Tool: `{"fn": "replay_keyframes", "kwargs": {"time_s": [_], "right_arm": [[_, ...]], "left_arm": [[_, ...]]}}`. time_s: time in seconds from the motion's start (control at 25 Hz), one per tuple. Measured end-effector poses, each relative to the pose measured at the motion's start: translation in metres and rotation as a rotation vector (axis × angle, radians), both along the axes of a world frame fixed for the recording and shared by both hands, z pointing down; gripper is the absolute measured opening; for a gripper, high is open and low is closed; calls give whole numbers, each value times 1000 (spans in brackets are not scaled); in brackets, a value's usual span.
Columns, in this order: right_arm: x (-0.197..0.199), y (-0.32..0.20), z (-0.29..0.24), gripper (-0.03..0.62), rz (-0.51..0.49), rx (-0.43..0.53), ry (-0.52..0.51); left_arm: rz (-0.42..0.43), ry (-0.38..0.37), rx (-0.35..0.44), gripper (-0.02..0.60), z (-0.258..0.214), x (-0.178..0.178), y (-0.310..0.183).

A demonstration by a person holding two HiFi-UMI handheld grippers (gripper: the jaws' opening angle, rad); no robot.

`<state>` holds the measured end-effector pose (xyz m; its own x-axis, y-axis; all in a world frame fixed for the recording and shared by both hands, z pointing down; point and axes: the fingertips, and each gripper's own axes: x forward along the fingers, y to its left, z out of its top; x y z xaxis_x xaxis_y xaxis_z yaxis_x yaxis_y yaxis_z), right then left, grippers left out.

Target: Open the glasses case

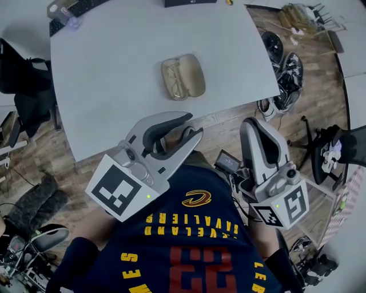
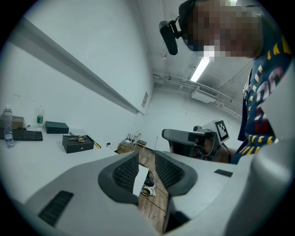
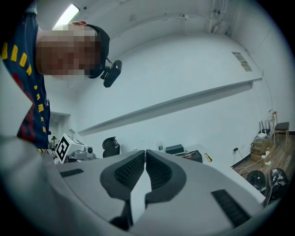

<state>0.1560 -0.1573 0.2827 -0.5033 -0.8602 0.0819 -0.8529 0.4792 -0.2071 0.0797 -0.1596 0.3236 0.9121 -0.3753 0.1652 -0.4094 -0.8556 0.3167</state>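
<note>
One glasses case (image 1: 183, 76), beyond left hand-held gripper (image 1: 192, 126)

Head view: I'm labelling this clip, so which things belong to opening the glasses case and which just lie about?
Job: tan oval glasses case, already open; left gripper, open; right gripper, shut.
Lying about: black keyboard, clear plastic bottle, black sneakers on the wooden floor.

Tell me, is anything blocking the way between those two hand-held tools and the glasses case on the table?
Nothing visible. Only bare table lies between the glasses case and the left tool and right tool. Both tools are off the table's near edge, close to the person.
</note>
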Motion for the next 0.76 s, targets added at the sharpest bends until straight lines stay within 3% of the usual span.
{"fn": "replay_keyframes", "kwargs": {"time_s": [0.76], "right_arm": [[10, -3, 6, 26, 6, -15, -29]], "left_arm": [[2, -7, -19, 121, 7, 7, -1]]}}
